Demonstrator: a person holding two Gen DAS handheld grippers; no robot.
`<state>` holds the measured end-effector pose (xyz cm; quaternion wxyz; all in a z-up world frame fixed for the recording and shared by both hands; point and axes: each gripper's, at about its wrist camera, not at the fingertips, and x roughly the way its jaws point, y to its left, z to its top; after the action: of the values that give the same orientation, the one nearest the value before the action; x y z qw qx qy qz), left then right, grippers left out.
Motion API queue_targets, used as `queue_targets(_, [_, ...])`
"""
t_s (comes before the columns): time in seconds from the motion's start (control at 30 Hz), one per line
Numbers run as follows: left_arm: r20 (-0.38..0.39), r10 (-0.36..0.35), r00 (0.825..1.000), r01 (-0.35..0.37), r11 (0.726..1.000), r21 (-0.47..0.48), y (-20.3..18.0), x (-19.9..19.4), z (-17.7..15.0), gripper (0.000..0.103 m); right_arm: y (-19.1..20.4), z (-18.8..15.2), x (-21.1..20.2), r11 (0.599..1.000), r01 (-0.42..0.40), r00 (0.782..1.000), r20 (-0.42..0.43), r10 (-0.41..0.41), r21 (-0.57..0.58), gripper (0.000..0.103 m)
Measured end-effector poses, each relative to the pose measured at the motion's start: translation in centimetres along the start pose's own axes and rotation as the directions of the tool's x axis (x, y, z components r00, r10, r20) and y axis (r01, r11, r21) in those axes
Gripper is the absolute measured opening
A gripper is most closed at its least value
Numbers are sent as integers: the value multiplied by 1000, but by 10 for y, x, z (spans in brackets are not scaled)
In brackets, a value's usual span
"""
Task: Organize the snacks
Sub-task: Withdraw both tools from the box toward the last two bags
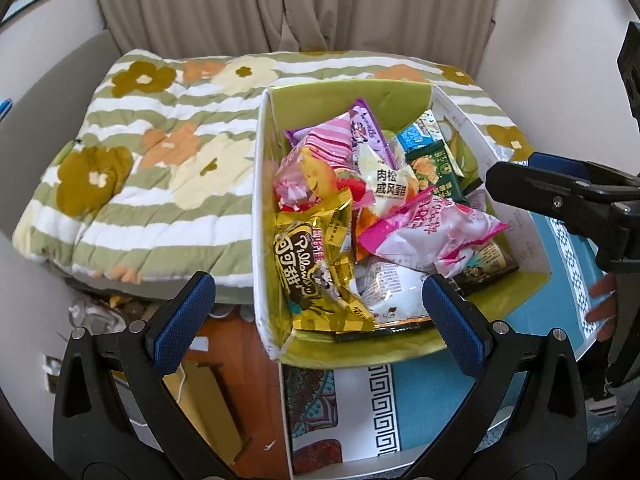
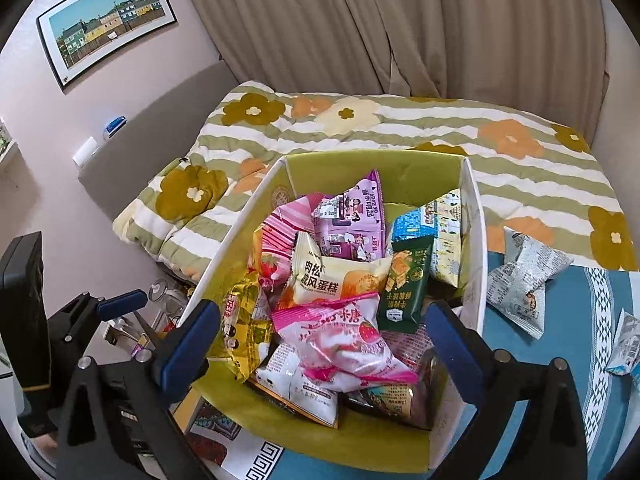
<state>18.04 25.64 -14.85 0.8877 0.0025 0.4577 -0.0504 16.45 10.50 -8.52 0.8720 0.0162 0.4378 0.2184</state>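
Note:
A cardboard box (image 1: 260,200) (image 2: 472,240) with a green inside holds several snack packets. Among them are a gold packet (image 1: 316,268) (image 2: 244,320), a pink-and-white packet (image 1: 432,228) (image 2: 340,340), a cream cake packet (image 1: 390,184) (image 2: 332,276), a dark green packet (image 2: 404,284) and a purple one (image 2: 352,220). My left gripper (image 1: 320,320) hovers open over the box's near edge, gripping nothing. My right gripper (image 2: 320,344) is open above the pink-and-white packet, its pads clear of it. Two grey-white packets (image 2: 524,280) lie loose outside the box on the right.
The box stands on a table with a blue patterned cloth (image 2: 560,340). Behind it is a bed with a flowered, striped quilt (image 1: 140,160) and a beige curtain (image 2: 360,32). Another small packet (image 2: 624,344) lies at the far right. Floor clutter (image 1: 96,316) shows at lower left.

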Motion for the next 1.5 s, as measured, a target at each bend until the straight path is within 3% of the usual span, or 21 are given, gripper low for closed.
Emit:
queue_targets(0.23, [38, 7, 999, -8, 1000, 22, -13, -22, 7, 102, -3, -1, -21, 1000, 28, 999, 19, -28, 7, 102])
queue_targets(0.53, [130, -22, 991, 13, 997, 70, -37, -58, 17, 102, -9, -9, -69, 994, 100, 988, 115, -103, 33, 102])
queue_targets(0.77, [193, -83, 978, 54, 988, 148, -74, -68, 35, 102, -34, -23, -110, 976, 188, 962, 181, -205, 111, 102])
queue_targets(0.9, [223, -130, 966, 80, 972, 219, -107, -67, 46, 102, -57, -34, -136, 944, 276, 929, 202, -310, 181, 102])
queue_targets(1.07, [187, -202, 961, 146, 949, 279, -156, -51, 58, 102, -100, -53, -162, 892, 355, 892, 184, -413, 281, 102])
queue_targets(1.17, [159, -211, 964, 159, 944, 288, -181, -38, 65, 102, -131, -65, -173, 866, 368, 883, 164, -439, 338, 102])
queue_targets(1.37, [93, -180, 979, 147, 947, 286, -237, 3, 84, 102, -201, -82, -180, 820, 404, 872, 99, -479, 406, 102])
queue_targets(1.5, [43, -121, 992, 105, 957, 271, -270, 40, 101, 102, -249, -90, -177, 802, 410, 876, 57, -479, 435, 102])
